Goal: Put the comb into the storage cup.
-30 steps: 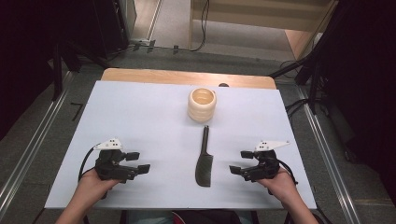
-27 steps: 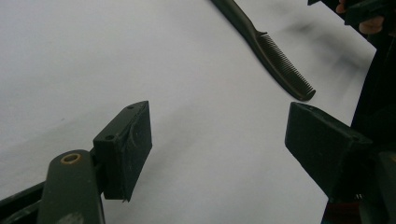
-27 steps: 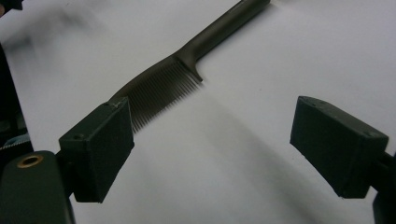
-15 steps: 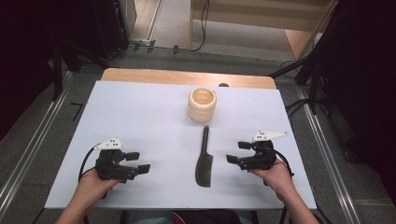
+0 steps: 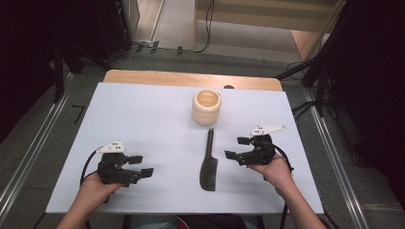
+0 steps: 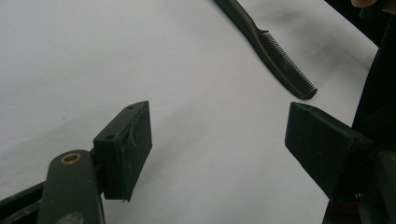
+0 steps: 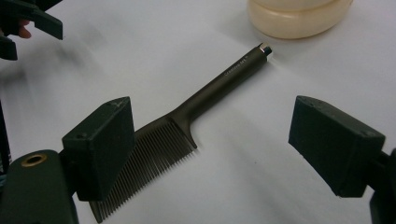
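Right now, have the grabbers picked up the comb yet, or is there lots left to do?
Nothing looks done yet: the comb lies flat on the table, below the cup. In hand: the right gripper hangs open beside the comb, not touching. The left gripper waits open, apart. Grabbing and lifting the comb is probably still left.

My overhead cam sits above the near edge, looking forward and down over the whole table [image 5: 143, 109]. Both gripper cams ride low and close, each aimed at the comb [image 5: 209, 160] from opposite sides, so the comb [image 6: 280, 60] [image 7: 187, 121] is what all views share.
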`<act>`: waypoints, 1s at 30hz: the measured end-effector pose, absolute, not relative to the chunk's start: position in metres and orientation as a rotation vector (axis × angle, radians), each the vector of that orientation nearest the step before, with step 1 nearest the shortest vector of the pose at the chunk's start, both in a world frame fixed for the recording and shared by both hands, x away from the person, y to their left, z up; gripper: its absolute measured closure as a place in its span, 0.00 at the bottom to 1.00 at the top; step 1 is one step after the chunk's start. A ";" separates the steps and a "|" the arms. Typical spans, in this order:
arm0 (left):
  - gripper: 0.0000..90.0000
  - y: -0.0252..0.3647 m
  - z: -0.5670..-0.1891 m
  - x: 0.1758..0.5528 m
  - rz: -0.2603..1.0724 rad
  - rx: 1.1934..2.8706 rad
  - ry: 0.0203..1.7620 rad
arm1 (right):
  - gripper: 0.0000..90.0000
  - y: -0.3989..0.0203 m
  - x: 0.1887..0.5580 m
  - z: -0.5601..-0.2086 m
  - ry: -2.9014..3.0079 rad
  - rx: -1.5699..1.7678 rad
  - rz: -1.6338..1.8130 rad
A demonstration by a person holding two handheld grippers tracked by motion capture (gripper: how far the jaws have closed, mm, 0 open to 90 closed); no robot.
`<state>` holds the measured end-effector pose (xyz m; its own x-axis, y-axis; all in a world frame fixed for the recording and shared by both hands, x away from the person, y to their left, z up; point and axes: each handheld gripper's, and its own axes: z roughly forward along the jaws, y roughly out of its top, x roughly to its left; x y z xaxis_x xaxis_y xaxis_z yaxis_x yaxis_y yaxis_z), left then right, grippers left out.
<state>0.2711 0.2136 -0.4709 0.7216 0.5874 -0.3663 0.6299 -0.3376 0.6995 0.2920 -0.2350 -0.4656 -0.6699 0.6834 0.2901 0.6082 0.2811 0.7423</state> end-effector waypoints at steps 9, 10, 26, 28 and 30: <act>0.26 0.214 -0.471 0.271 -0.064 2.030 0.924 | 0.14 -0.226 0.304 -0.463 2.441 1.240 1.364; 0.26 0.214 -0.471 0.271 -0.064 2.032 0.925 | 0.14 -0.226 0.304 -0.463 2.441 1.240 1.364; 0.26 0.214 -0.472 0.272 -0.068 2.039 0.919 | 0.15 -0.213 0.323 -0.459 2.451 1.240 1.347; 0.26 0.214 -0.472 0.272 -0.067 2.039 0.920 | 0.15 -0.211 0.325 -0.459 2.453 1.240 1.347; 0.26 0.214 -0.472 0.272 -0.068 2.041 0.919 | 0.15 -0.209 0.327 -0.459 2.454 1.237 1.350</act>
<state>0.2718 0.2137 -0.4717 0.7256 0.5821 -0.3668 0.6297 -0.3470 0.6950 0.3275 -0.2087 -0.4587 -0.6709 0.6817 0.2917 0.6113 0.2858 0.7380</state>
